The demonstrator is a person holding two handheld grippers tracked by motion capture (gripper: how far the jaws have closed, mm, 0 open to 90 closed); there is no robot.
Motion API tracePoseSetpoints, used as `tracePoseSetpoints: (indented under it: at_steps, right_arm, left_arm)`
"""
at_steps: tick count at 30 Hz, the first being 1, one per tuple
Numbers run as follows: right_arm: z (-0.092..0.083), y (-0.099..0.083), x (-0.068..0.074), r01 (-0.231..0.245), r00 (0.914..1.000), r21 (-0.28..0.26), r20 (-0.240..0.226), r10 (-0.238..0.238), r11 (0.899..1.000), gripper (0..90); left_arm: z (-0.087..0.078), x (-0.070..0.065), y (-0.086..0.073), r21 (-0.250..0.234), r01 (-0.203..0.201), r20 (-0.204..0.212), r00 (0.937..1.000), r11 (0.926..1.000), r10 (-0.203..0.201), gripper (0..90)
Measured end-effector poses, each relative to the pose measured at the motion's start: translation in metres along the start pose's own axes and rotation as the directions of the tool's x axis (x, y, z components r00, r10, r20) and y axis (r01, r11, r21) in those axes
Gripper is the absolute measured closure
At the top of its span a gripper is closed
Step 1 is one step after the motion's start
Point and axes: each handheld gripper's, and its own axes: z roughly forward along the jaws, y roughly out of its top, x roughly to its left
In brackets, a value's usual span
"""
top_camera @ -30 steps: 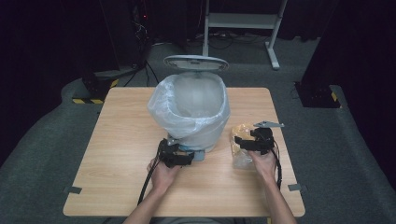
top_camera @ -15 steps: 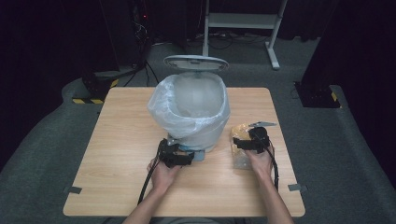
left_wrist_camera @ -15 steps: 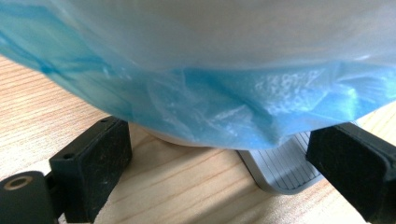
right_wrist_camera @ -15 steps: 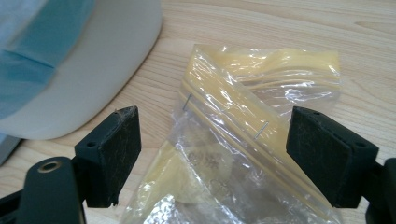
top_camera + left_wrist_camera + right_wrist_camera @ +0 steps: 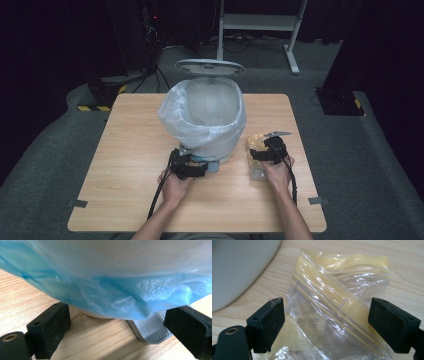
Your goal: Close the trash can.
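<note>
**Jaws spread at bin and bag**

On the tabletop [image 5: 125,150], a lined pedal bin [image 5: 207,120] stands centre with its lid [image 5: 210,66] up. The left gripper [image 5: 117,327] sits at its near base, jaws spread wide before the grey pedal [image 5: 150,328]. To the right, the right gripper [image 5: 327,322] holds its jaws apart over a clear plastic bag [image 5: 332,307] with yellowish contents.

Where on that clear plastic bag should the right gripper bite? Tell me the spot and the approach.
Judging by its pose, take the clear plastic bag at the raised crumpled fold across its middle, coming down from above. It lies flat on the table, so edges give little to pinch; the right gripper already straddles that fold, jaws open.
</note>
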Motion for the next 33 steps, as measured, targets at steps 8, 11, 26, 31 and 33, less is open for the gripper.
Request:
tracePoseSetpoints:
  at_steps: [8, 11, 26, 31, 33]
  right_arm:
    - [0.0069, -0.0015, 0.0011, -0.001, 0.9994, 0.041, 0.036, -0.001, 0.999, 14.9]
    - [0.0061, -0.0011, 0.0010, 0.011, 0.9982, 0.043, 0.058, -0.014, 0.999, 21.0]
    - [-0.0003, -0.0009, 0.0047, 0.060, 0.9956, 0.053, 0.069, -0.063, 0.997, 59.2]
    - [-0.0017, -0.0009, 0.0048, 0.074, 0.9953, 0.056, 0.058, -0.077, 0.996, 70.7]
    - [-0.0022, -0.0009, 0.0046, 0.073, 0.9960, 0.058, 0.047, -0.075, 0.996, 73.9]
  left_arm:
    - [-0.0001, 0.0002, 0.0000, -0.001, -0.001, 0.000, 1.0000, 1.0000, 0.001, 7.4]
    - [-0.0002, 0.0002, 0.0000, -0.001, -0.001, -0.001, 1.0000, 1.0000, 0.001, 7.4]
    - [-0.0003, 0.0000, -0.0002, -0.003, 0.002, -0.002, 1.0000, 1.0000, -0.002, 7.7]
    - [-0.0003, 0.0002, -0.0002, -0.005, 0.003, 0.000, 1.0000, 1.0000, -0.003, 7.8]
    - [-0.0003, 0.0002, -0.0002, -0.005, 0.004, 0.000, 1.0000, 1.0000, -0.004, 7.8]
